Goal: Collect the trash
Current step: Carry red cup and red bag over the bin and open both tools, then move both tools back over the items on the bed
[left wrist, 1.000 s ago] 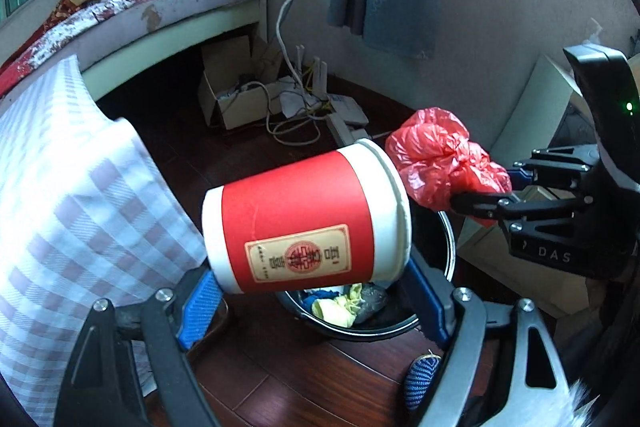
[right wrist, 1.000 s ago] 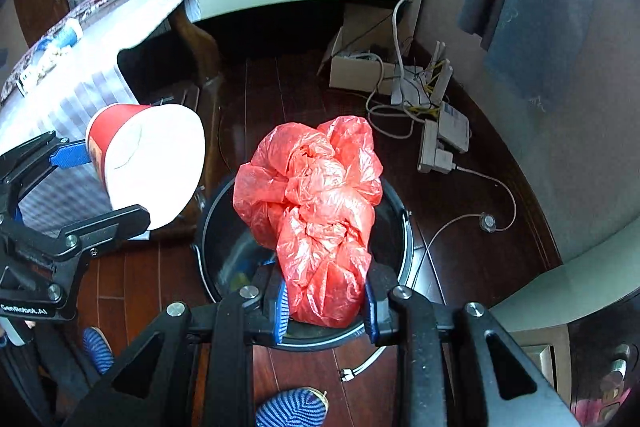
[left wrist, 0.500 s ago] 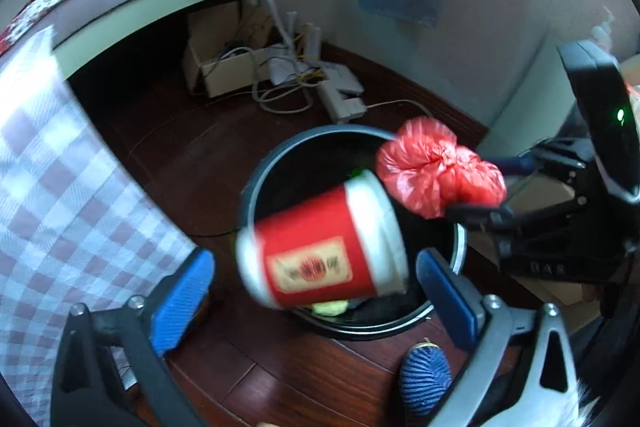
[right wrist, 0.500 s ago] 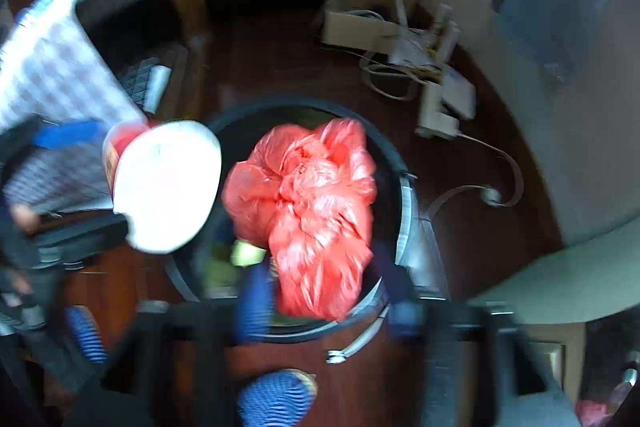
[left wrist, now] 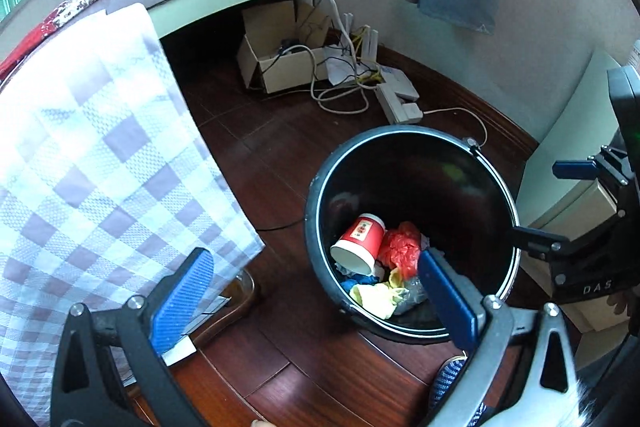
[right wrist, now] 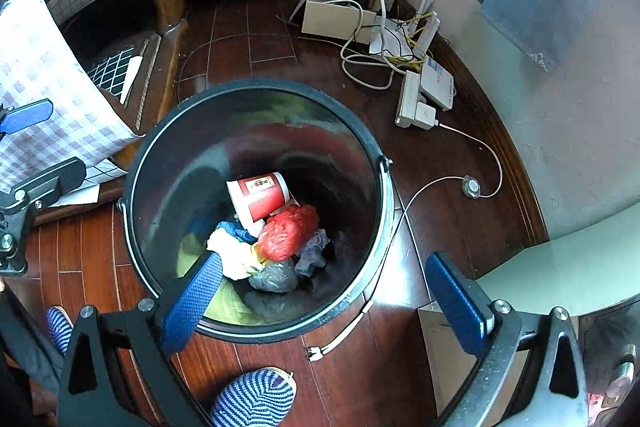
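A black round trash bin [left wrist: 404, 147] [right wrist: 256, 89] stands on the dark wood floor. Inside it lie a red paper cup [left wrist: 360, 241] [right wrist: 260, 195] on its side, a crumpled red plastic bag [left wrist: 400, 249] [right wrist: 288, 231] and other scraps. My left gripper [left wrist: 316, 301] is open and empty, above the bin's near left rim. My right gripper [right wrist: 328, 301] is open and empty, above the bin's near rim; it also shows at the right edge of the left wrist view [left wrist: 560, 203].
A checked cloth [left wrist: 92, 163] [right wrist: 44, 75] hangs over a wooden table to the left. A cardboard box [left wrist: 276, 55], cables and a power strip [right wrist: 416, 103] lie by the wall. A striped slipper [right wrist: 256, 399] is near the bin. A pale cabinet [right wrist: 560, 267] stands right.
Both grippers opened. The red cup and the red bag dropped from them into the bin, where they now lie.
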Demonstrator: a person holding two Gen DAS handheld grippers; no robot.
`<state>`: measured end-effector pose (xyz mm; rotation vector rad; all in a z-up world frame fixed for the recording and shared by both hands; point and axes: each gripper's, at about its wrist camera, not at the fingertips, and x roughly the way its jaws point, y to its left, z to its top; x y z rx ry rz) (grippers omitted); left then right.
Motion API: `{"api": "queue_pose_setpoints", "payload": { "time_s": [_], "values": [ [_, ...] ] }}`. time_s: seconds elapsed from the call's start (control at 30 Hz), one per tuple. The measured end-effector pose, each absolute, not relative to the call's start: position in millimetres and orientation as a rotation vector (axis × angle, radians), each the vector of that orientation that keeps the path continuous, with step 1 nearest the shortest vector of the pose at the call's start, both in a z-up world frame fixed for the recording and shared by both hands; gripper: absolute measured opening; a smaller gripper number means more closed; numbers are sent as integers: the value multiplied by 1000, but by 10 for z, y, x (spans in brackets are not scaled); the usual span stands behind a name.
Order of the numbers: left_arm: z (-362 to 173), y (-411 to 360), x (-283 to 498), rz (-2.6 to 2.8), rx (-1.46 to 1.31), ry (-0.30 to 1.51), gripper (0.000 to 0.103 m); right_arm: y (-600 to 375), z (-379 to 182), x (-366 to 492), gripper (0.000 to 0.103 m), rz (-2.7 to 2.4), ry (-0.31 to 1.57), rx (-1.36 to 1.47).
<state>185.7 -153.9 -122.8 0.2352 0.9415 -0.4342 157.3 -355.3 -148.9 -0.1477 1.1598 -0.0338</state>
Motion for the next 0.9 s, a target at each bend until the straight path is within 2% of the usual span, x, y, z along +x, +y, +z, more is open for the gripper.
{"api": "queue_pose_setpoints", "payload": {
  "time_s": [0.9],
  "values": [
    [-1011, -1345, 1804, -371, 237, 891, 102, -3260, -1174, 1599, 102, 20, 1082, -152]
  ]
}}
